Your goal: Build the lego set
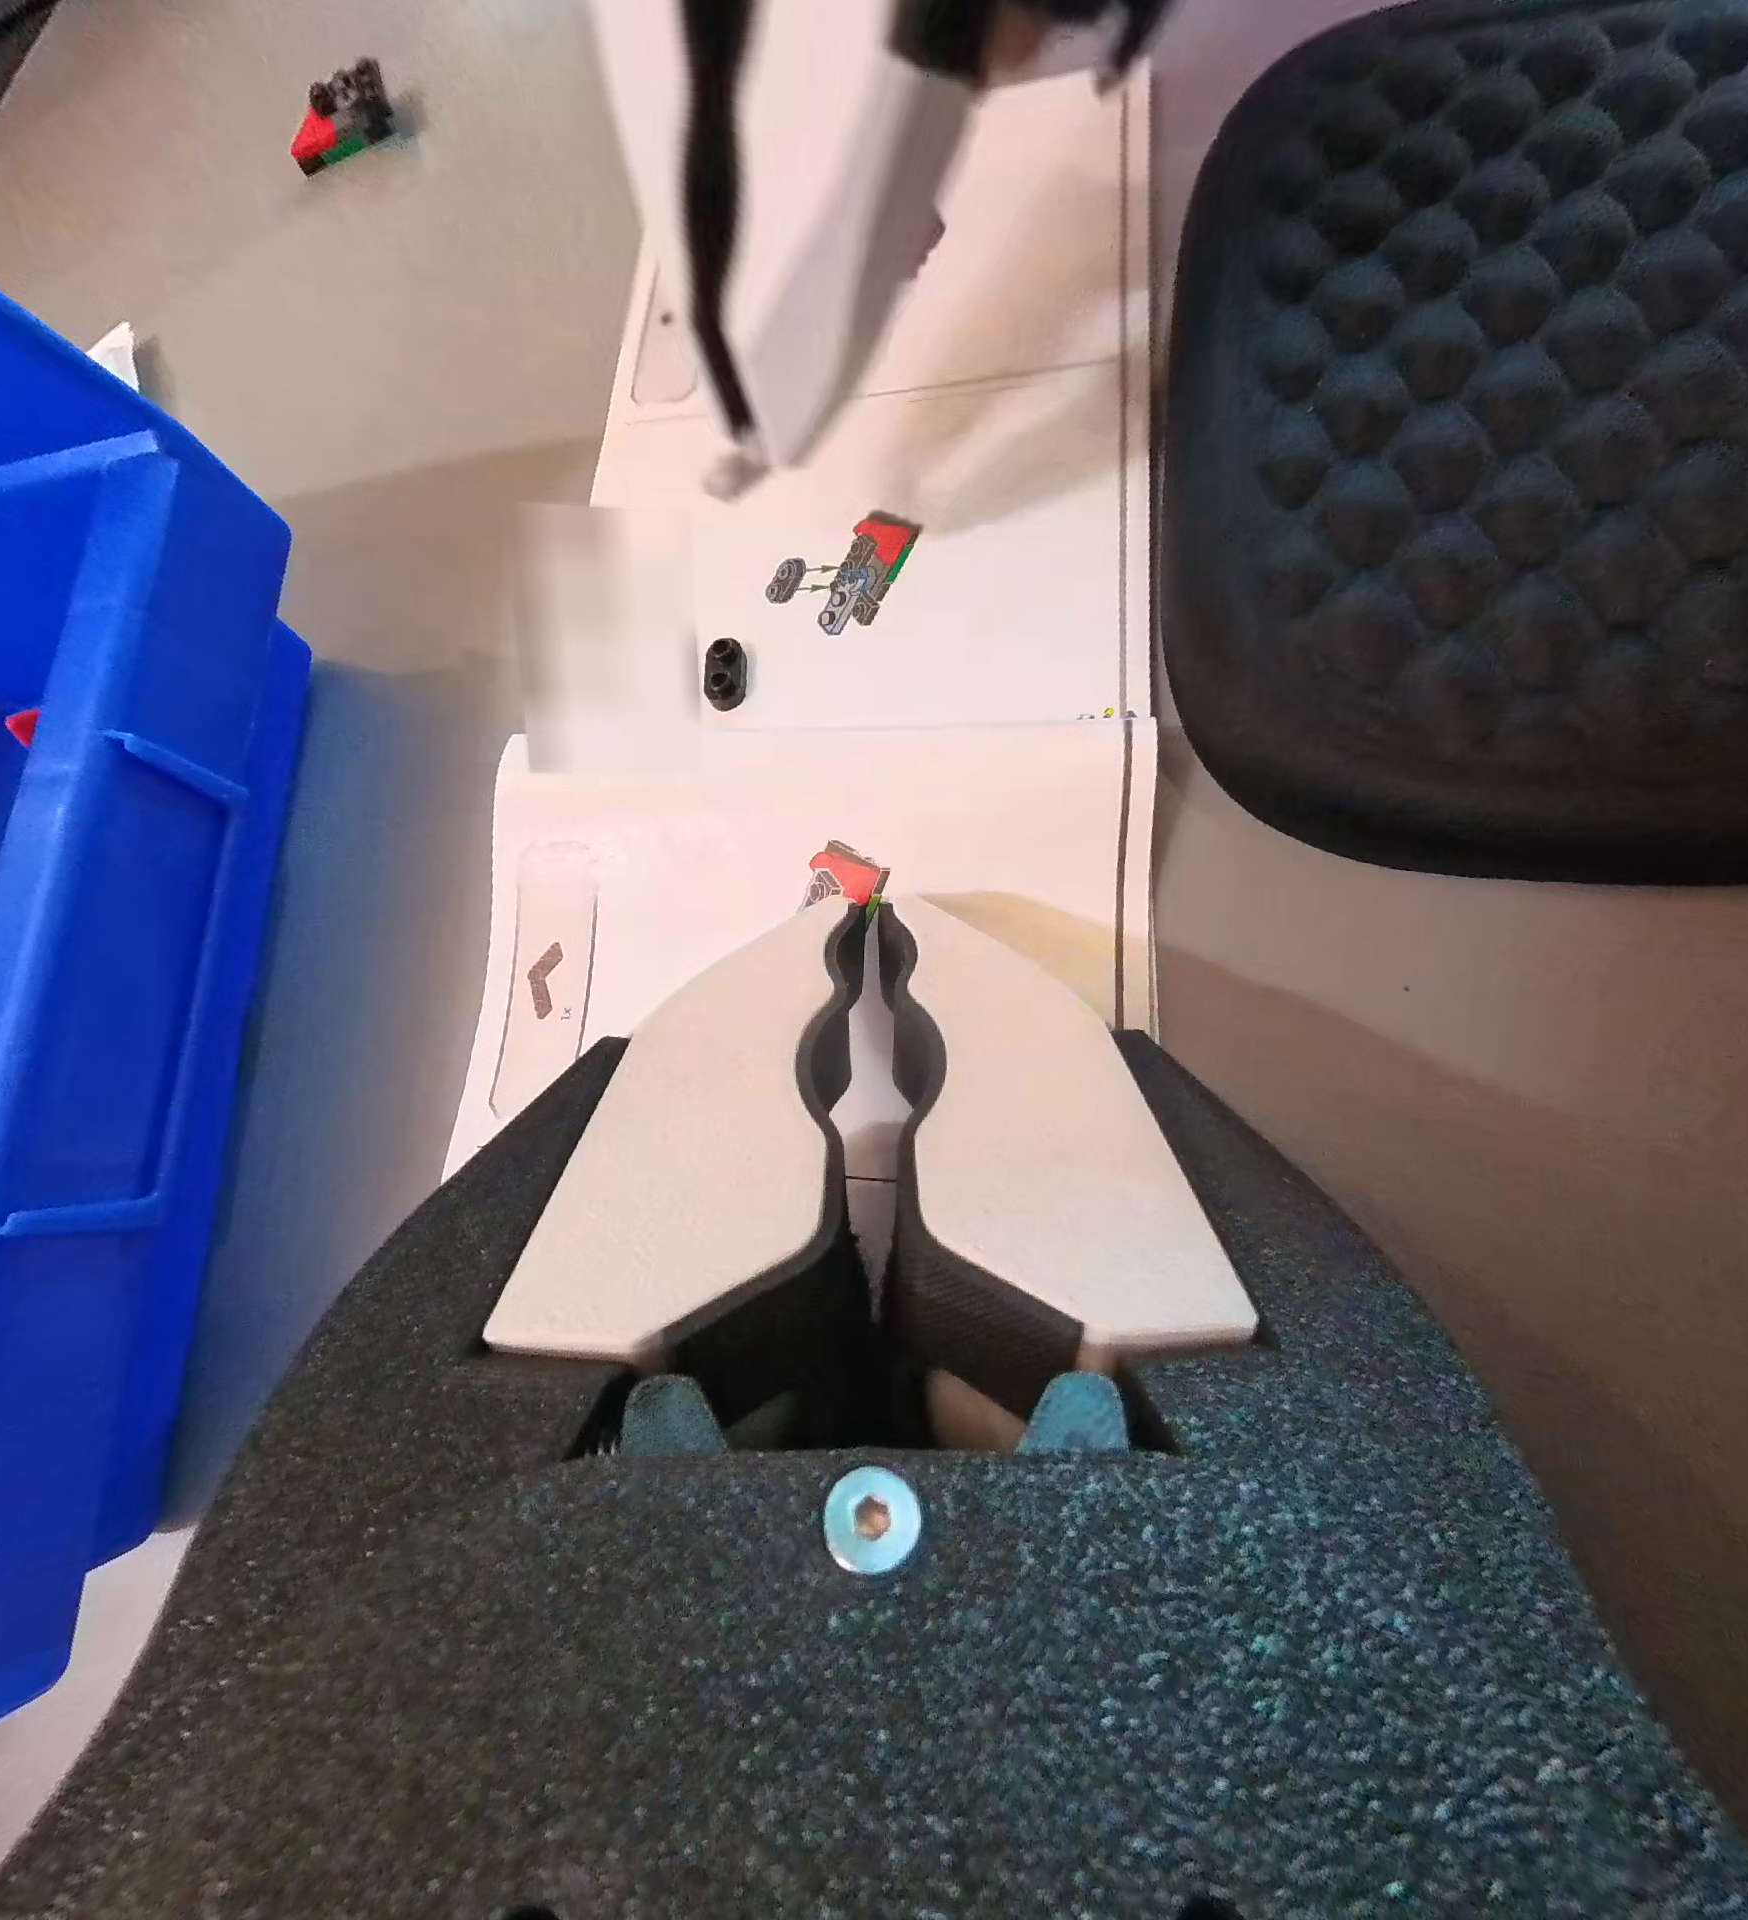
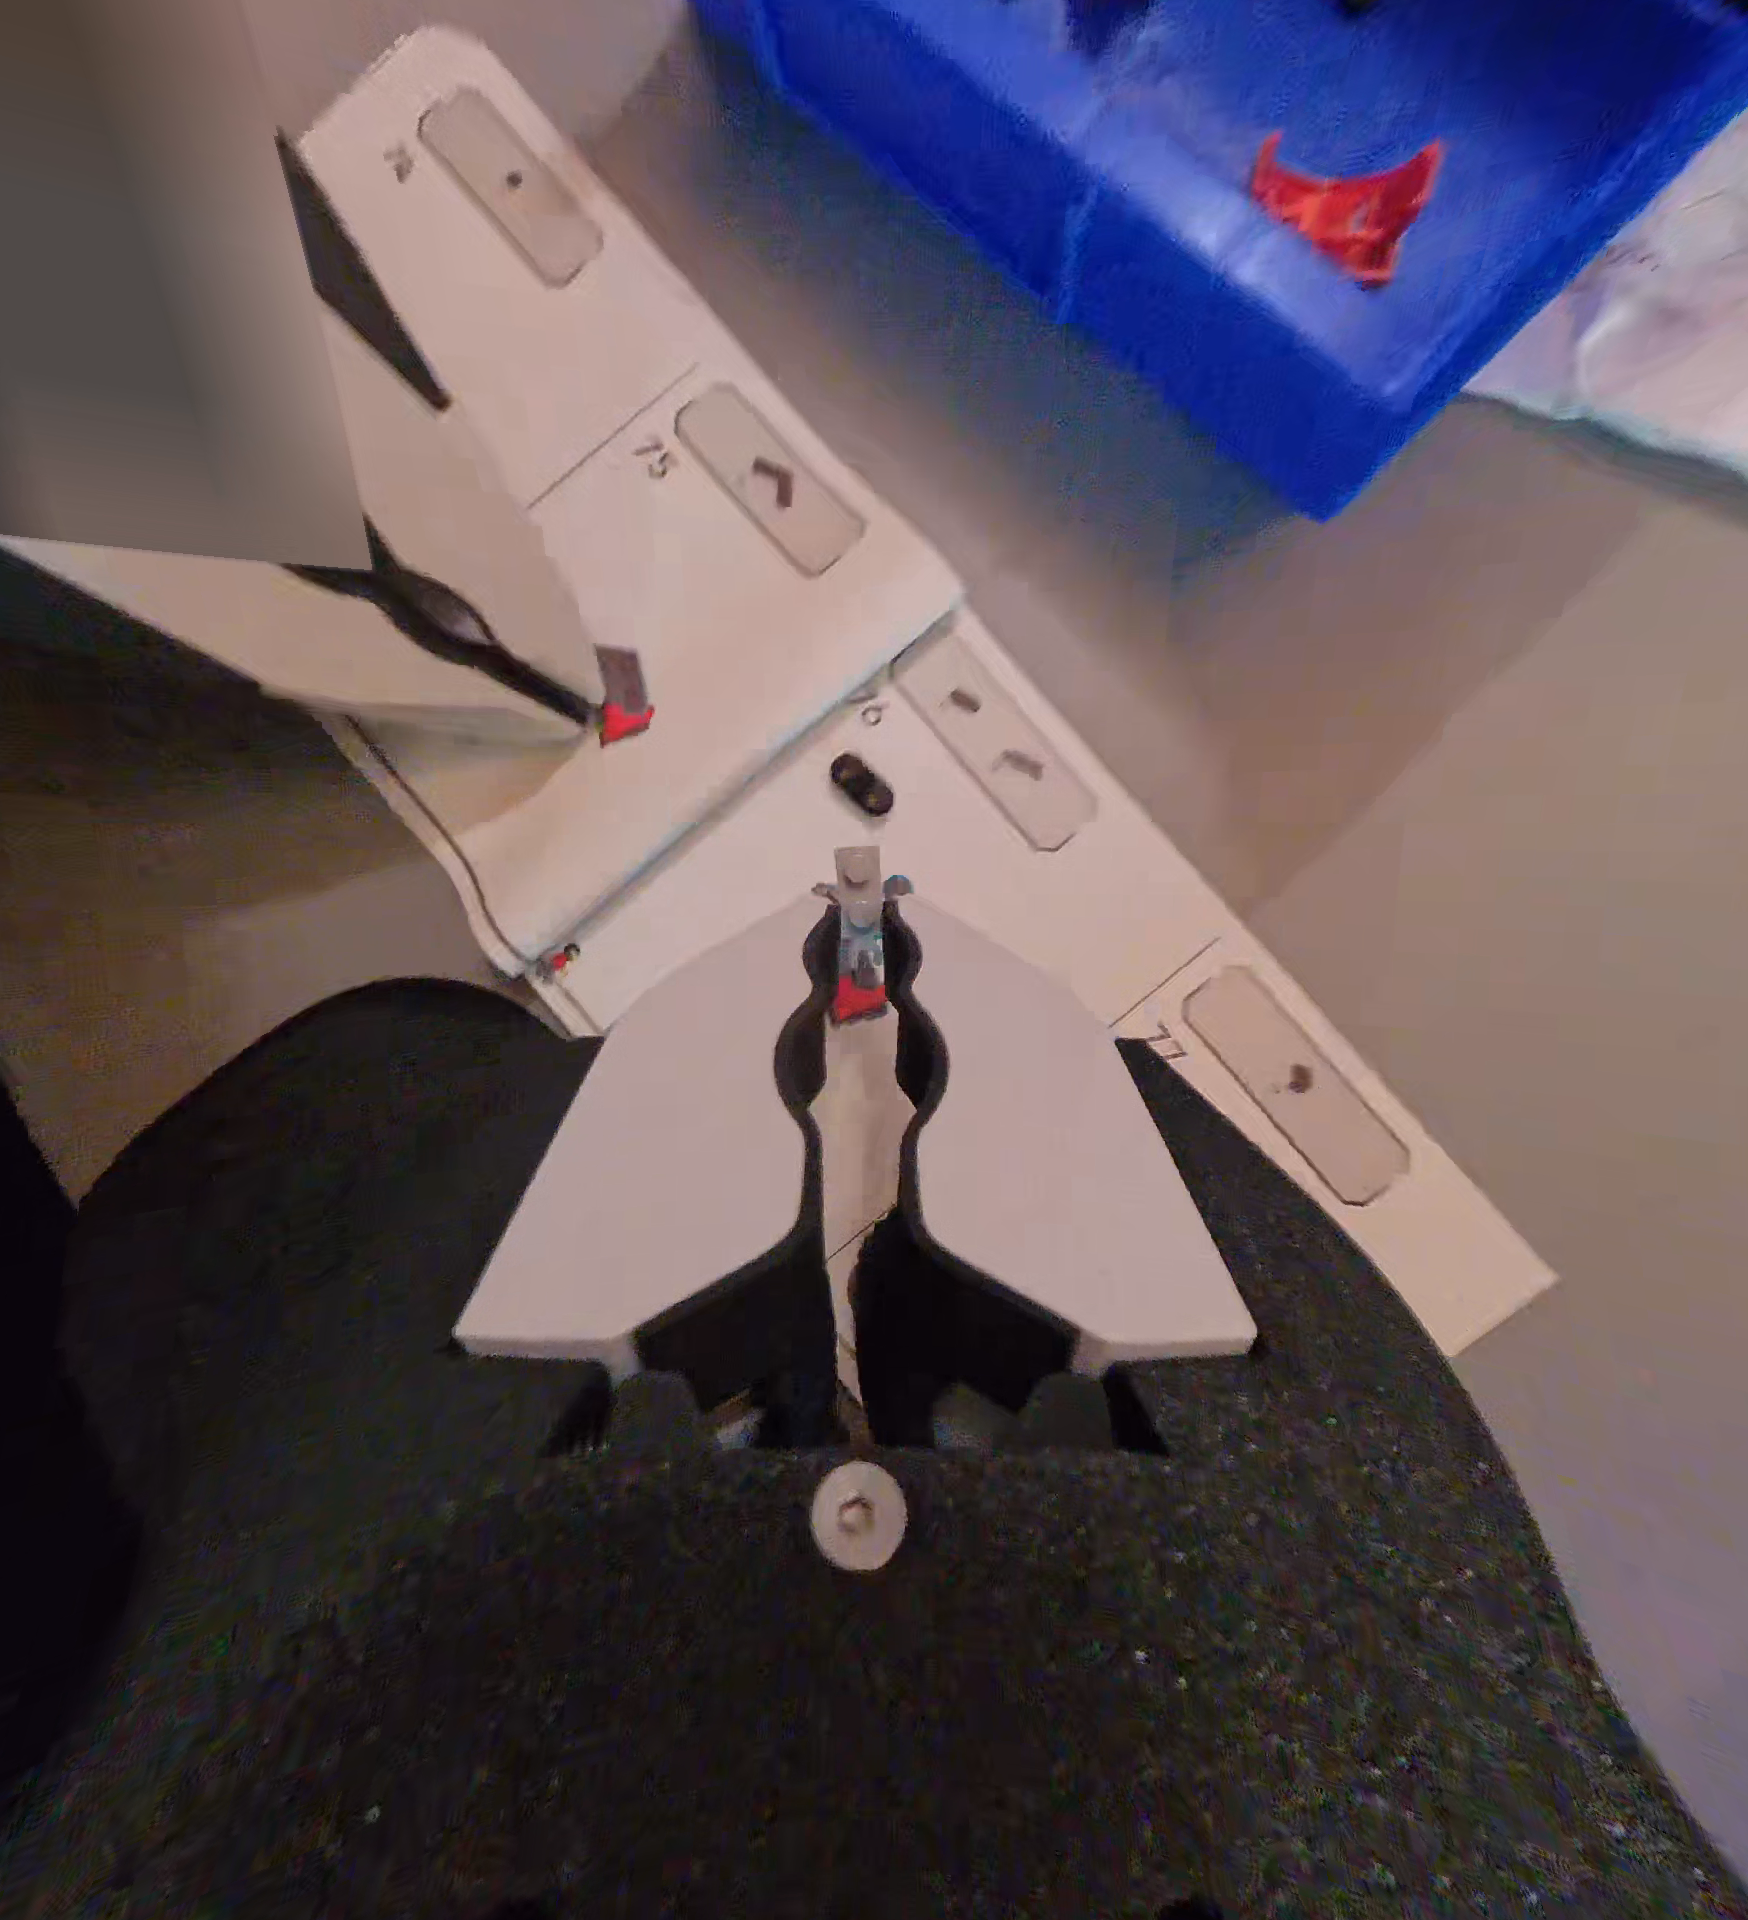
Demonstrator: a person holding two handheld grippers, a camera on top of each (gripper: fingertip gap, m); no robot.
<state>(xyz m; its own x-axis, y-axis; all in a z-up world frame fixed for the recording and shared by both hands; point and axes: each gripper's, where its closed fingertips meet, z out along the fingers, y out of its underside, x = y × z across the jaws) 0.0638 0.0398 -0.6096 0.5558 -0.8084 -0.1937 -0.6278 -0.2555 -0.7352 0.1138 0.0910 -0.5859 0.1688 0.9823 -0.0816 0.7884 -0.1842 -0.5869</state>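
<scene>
Over the instruction booklet point(image 1: 932, 665) both my grippers hover. My left gripper point(image 1: 871, 914) is pinched nearly closed, and in the right wrist view its tips grip a small red and grey lego piece point(image 2: 625, 698). My right gripper point(image 2: 857, 914) is clamped on a little assembly point(image 2: 857, 940) of grey, blue and red parts, poking out past the tips. A loose black piece point(image 1: 723, 673) lies on the page between them. Off to my left sits the blue bin point(image 1: 70, 935) of parts, and farther out on the table point(image 1: 350, 343) a red, black and green build point(image 1: 347, 116). A black cushion point(image 1: 1514, 436) lies right of the booklet.
</scene>
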